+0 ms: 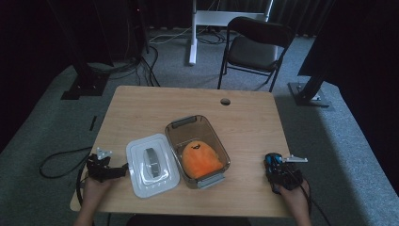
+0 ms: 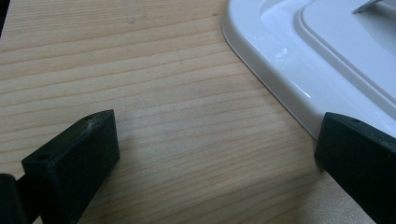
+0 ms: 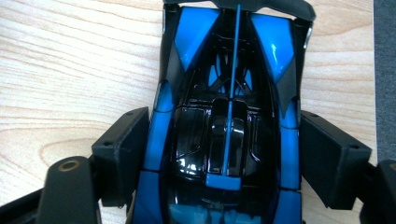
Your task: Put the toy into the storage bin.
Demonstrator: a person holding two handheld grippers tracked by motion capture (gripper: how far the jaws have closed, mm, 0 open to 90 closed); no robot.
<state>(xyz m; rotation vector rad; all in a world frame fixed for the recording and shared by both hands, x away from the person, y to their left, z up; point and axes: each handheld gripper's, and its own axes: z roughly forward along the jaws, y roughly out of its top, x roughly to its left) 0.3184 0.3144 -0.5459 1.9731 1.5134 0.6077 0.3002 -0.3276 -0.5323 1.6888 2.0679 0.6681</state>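
Note:
A blue and black toy car [image 3: 229,116] lies on the wooden table near its right edge [image 1: 272,159]. My right gripper [image 3: 224,121] has a jaw against each side of the car's body, and a hand holds it from the near edge [image 1: 274,165]. A white box lid [image 1: 151,165] with a grey handle lies flat left of centre. Beside the lid's left rim rests my left gripper [image 1: 122,168], open, its jaws wide apart over bare wood [image 2: 217,126] with the lid's corner [image 2: 299,56] just ahead. A clear grey box [image 1: 188,121] holds an orange plush toy [image 1: 201,159].
The table's right edge and the grey carpet [image 3: 385,70] run close beside the car. A cable hole [image 1: 225,101] sits near the table's far edge. A black folding chair [image 1: 254,47] stands behind the table. Cables trail on the floor at left.

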